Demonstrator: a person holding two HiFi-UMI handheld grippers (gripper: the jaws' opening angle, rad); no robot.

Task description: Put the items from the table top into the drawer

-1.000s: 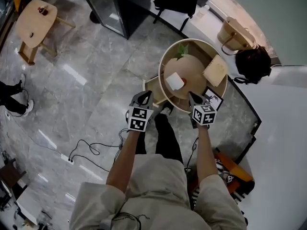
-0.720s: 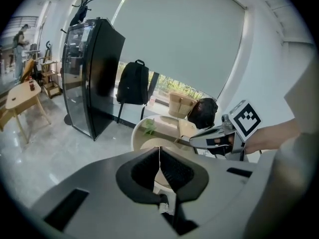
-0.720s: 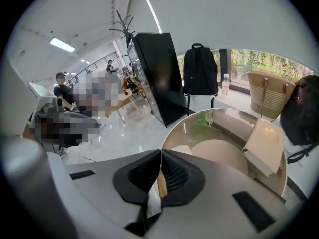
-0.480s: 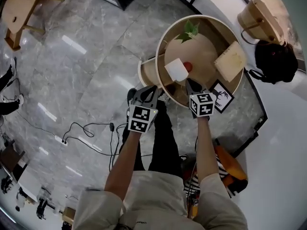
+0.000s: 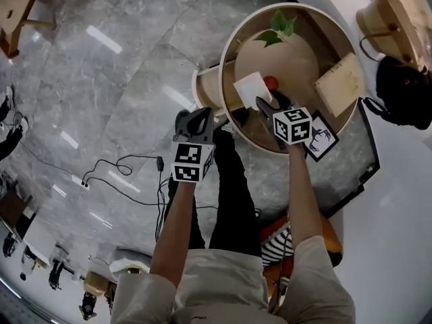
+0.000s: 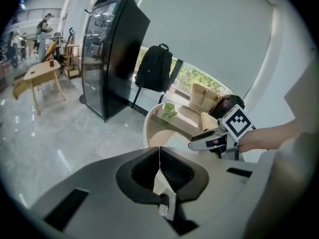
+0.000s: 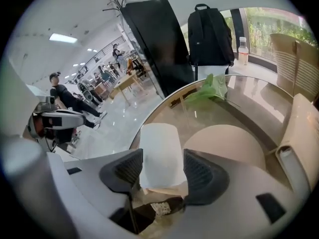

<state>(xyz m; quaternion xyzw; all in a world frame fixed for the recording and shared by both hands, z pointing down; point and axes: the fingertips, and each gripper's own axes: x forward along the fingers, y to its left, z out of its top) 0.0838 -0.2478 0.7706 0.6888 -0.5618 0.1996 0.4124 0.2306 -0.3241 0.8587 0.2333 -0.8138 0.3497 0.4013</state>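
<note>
A white box (image 5: 251, 88) stands on the round glass-topped table (image 5: 233, 42), with a small red item (image 5: 271, 82) right beside it. My right gripper (image 5: 264, 105) reaches over the table's near rim. Its jaws are opening, and the white box (image 7: 159, 153) stands in the gap without the pads pressing on it. My left gripper (image 5: 196, 117) hangs shut and empty off the table's left side, near a cream curved drawer (image 5: 208, 90). In the left gripper view, the left gripper (image 6: 159, 151) has its pads together.
Green leaves (image 5: 278, 27) and a tan box (image 5: 343, 84) also lie on the table. A framed picture (image 5: 317, 137), a dark bag (image 5: 405, 90) and a wicker basket (image 5: 385, 22) sit around it on the floor. Cables (image 5: 128, 174) trail at the left.
Both grippers have come down toward the table. The right one has moved over the rim up to the white box, and its jaws have spread apart.
</note>
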